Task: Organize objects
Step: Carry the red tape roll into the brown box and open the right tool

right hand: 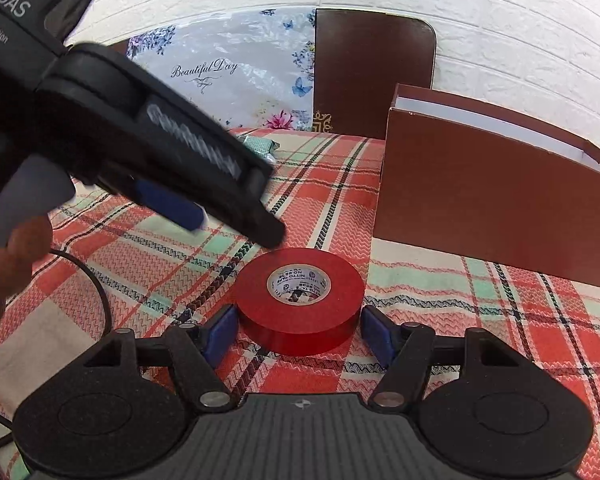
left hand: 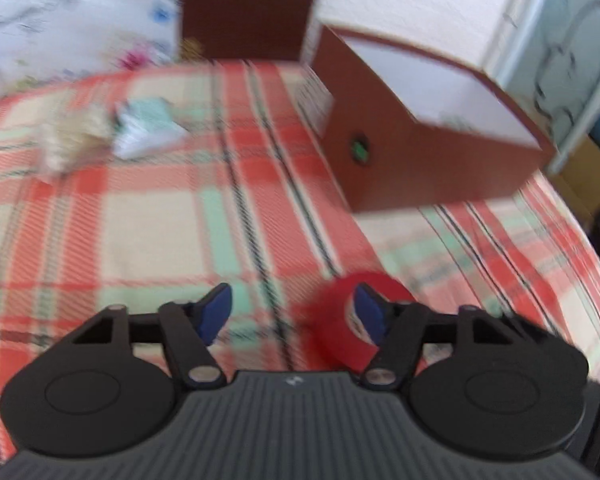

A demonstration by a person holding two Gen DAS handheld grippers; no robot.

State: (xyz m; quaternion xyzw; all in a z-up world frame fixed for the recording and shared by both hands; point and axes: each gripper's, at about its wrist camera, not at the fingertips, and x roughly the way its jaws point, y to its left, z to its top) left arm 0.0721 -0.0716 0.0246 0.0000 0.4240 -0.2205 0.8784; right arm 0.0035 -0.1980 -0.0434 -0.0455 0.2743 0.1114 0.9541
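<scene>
right gripper (right hand: 296,336) sits low over the red, cream and green plaid tablecloth (right hand: 480,320), its blue pads on either side of the flat-lying roll of red electrical tape with a white printed core (right hand: 300,300). a sliver of cloth shows at each pad, so jaws are apart and not yet pressing; the straddle looks set for a pinch across the roll's outer wall. the roll lies on its face, which gives the pads two curved sides to bear on. left gripper (left hand: 294,314), in its own blurred view, has jaws half spread with nothing between them; the tape (left hand: 340,328) sits behind its right pad only. from the right wrist view that gripper hangs above and left of the roll, probably clear of the pick. farther back, the open reddish-brown cardboard box with white lining (right hand: 500,208) stands right of the roll, well apart, a likely destination. crumpled pale wrappers (left hand: 140,132) lie far left on the cloth. behind, a floral plastic sheet (right hand: 228,76) leans on the white brick wall.
</scene>
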